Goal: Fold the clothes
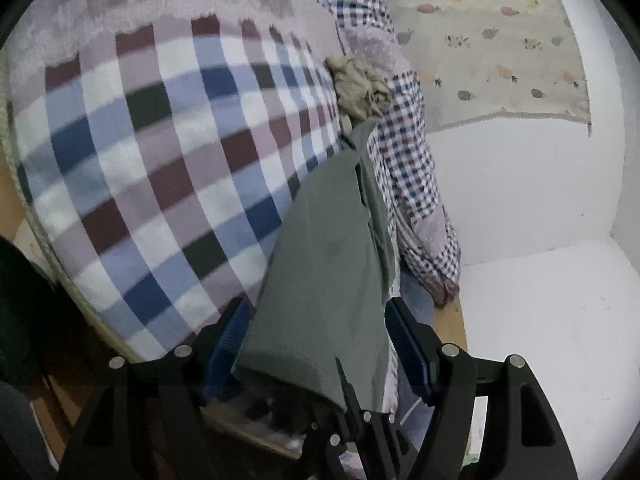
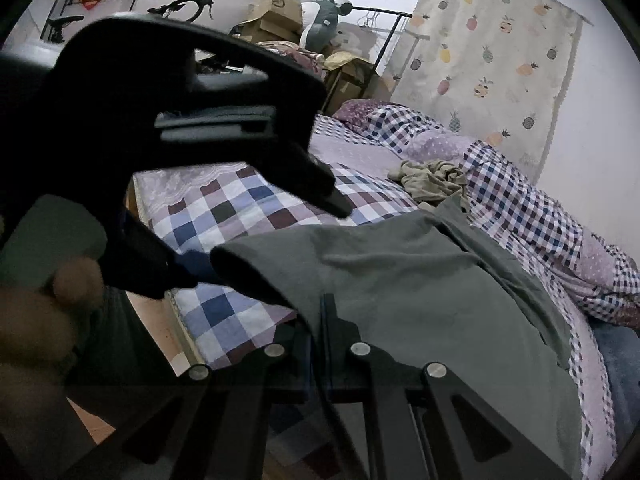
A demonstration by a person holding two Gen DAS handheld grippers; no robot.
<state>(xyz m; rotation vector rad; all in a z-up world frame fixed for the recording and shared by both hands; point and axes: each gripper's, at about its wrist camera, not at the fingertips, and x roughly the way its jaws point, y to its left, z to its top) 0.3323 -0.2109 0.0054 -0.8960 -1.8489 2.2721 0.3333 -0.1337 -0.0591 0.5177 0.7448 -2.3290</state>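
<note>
Grey garment (image 2: 420,288) over checked bed (image 2: 240,200), right gripper (image 2: 322,320) jaws clamped on it, left gripper (image 1: 316,344) jaws wide.

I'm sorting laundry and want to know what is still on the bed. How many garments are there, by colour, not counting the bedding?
Grey-green garment: 1, spread at the bed's edge, right gripper shut on its hem, open left gripper astride it.
Beige garment: 1, crumpled further up the bed, untouched.
Total: 2
</note>
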